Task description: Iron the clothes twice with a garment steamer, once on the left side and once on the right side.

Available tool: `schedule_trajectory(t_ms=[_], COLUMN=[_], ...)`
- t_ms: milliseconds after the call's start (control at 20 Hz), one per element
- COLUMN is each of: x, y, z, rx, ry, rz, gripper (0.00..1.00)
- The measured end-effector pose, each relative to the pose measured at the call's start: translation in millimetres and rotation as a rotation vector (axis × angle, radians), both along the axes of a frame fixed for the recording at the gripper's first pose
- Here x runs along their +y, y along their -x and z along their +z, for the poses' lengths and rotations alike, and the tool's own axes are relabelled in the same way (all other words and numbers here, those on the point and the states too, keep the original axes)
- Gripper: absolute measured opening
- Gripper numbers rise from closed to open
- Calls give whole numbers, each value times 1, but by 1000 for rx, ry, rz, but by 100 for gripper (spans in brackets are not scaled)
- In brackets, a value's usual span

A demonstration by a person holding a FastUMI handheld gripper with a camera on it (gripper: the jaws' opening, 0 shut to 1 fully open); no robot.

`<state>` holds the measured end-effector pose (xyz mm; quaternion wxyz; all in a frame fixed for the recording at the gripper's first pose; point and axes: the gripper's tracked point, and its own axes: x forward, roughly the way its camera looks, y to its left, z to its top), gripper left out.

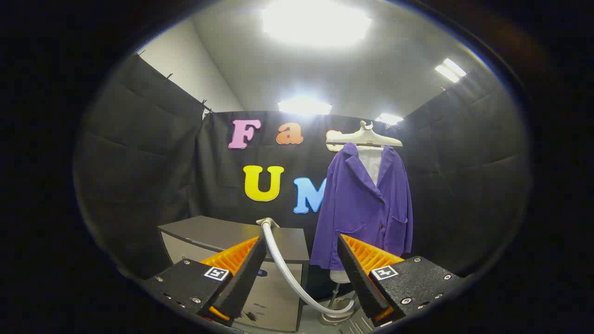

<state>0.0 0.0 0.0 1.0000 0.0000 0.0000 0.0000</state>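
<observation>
Jaws of the gripper wide open, empty; steamer hose runs between them, purple jacket beyond, right of counter.

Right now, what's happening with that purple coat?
A person is holding a gripper with its two fingers wide apart and nothing between them. Beyond the fingers, a purple jacket hangs on a pale hanger over a stand. A grey hose curves from the top of a grey cabinet down between the fingers toward the stand's base. No steaming is under way at this moment; the gripper is not touching the hose.
</observation>
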Motion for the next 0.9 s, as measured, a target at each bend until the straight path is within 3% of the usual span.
schedule_trajectory(t_ms=[900], x=[13], y=[-7], z=[-25], rx=[52], ry=[96], rz=[27], gripper=[95])
